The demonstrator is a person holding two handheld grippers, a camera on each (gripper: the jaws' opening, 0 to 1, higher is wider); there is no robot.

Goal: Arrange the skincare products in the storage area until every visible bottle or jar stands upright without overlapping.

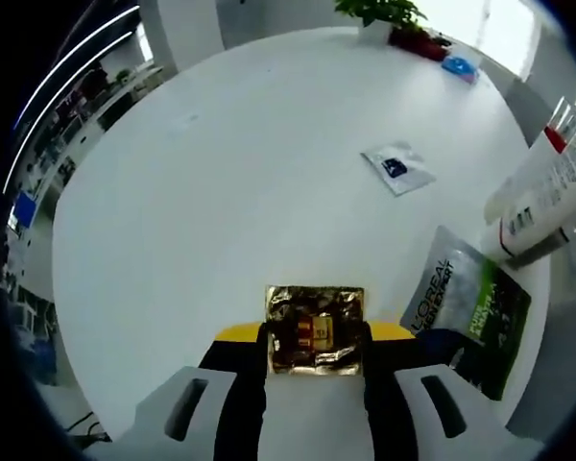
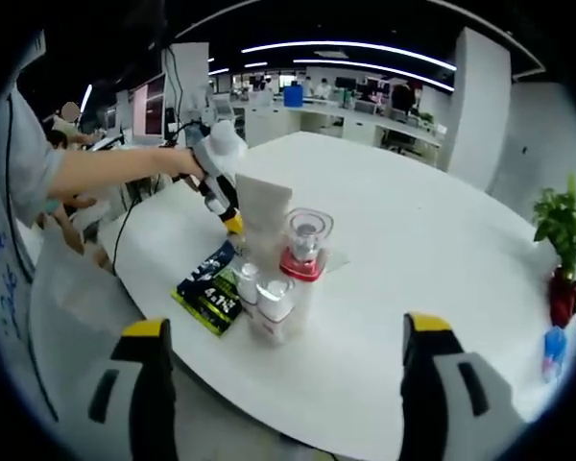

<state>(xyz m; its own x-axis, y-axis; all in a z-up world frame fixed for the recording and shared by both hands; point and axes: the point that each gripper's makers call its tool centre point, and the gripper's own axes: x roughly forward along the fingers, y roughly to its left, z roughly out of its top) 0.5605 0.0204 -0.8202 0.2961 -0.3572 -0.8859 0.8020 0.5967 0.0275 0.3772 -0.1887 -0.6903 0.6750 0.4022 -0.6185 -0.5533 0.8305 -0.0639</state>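
Your gold sachet [image 1: 315, 329] is partly covered at both sides where the left jaws pinch it. The white tubes [image 1: 547, 192] run off the right edge. In the right gripper view, the tall tube [image 2: 261, 216] hides the left gripper's [image 2: 232, 223] tips, and the cluster's labels are too small to read.

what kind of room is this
Probably an open-plan office: rows of desks with monitors under strip ceiling lights, and a large round white table holding skincare bottles, with a potted plant at its edge.
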